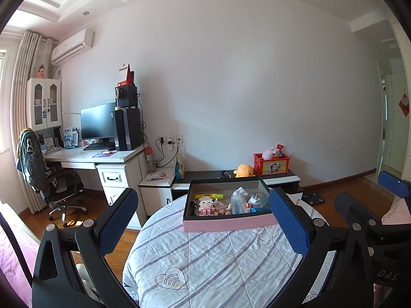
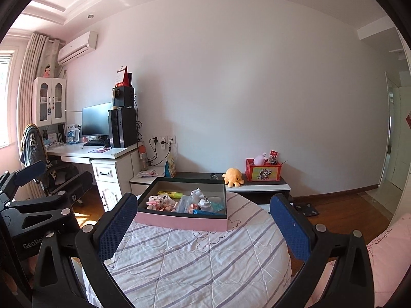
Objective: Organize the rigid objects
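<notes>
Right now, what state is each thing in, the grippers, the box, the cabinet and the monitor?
Left gripper: open, empty.
Right gripper: open, empty.
Box: lidless, holding small items, on the quilt.
Cabinet: doors shut.
Monitor: screen dark.

Left tongs (image 1: 203, 220) spread wide and empty, pink box (image 1: 228, 224) of small items on quilted table (image 1: 205, 261)

On the black body of the left gripper (image 2: 38, 227), seen left of the right gripper's fingers, white letters read "GenRo", then cut off. The right gripper's black body (image 1: 388, 274) shows "DAS".
</notes>
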